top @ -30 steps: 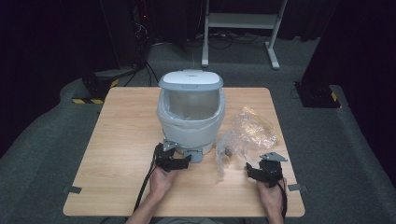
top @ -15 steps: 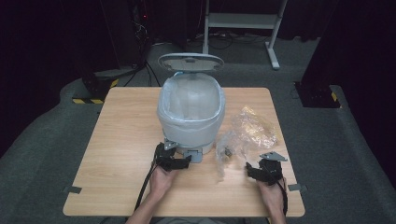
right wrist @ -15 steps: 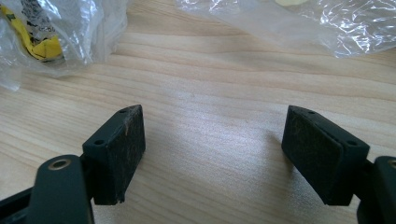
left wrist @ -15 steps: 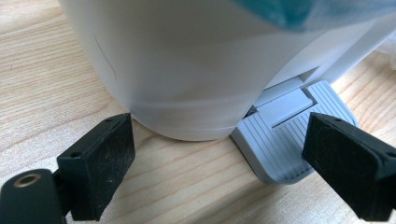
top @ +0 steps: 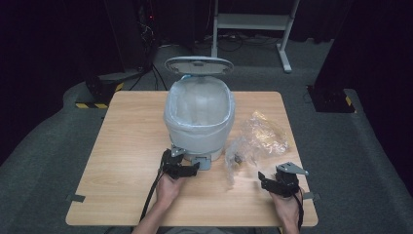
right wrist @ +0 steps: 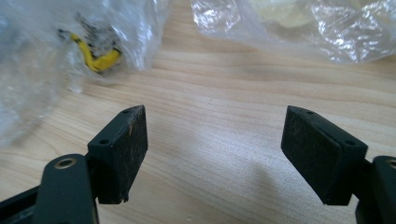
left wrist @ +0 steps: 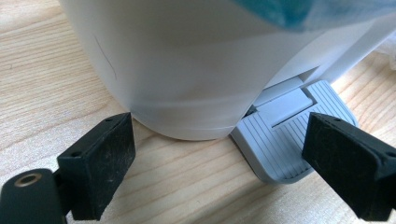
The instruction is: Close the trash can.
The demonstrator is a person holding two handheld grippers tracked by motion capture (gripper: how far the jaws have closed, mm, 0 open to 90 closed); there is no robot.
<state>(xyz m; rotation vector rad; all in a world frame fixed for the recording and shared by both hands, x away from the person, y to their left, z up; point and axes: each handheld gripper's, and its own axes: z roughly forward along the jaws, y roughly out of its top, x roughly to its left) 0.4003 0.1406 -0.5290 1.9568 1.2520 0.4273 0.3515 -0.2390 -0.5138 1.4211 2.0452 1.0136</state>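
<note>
While the lid (top: 198, 65) of the pedal bin (top: 198, 119) stands tipped up at the back, the bin itself sits in the middle of the frame in the high view, on the far half of the wooden surface (top: 122, 146), with a pale liner folded over its rim. Its grey ribbed pedal (left wrist: 289, 140) juts out at the foot of the white wall, toward the lower right of the left gripper view. The left gripper (top: 187, 168) lies low on the surface right in front of the bin's base, just below centre of the high view. Its jaws are spread wide and grasp nothing; one pad hangs over the outer edge of the pedal, the other sits off to the lower left beside the bin's rounded wall, and I cannot tell whether the pad is actually pressing the pedal.

To the right of the bin lies a heap of crumpled clear plastic wrapping (top: 258, 139), with a small yellow scrap (right wrist: 100, 56) showing inside it at the upper left of the right gripper view. The right gripper (top: 265, 181) rests near the lower right of the high view, just short of that wrapping, jaws wide apart over bare wood and empty.
</note>
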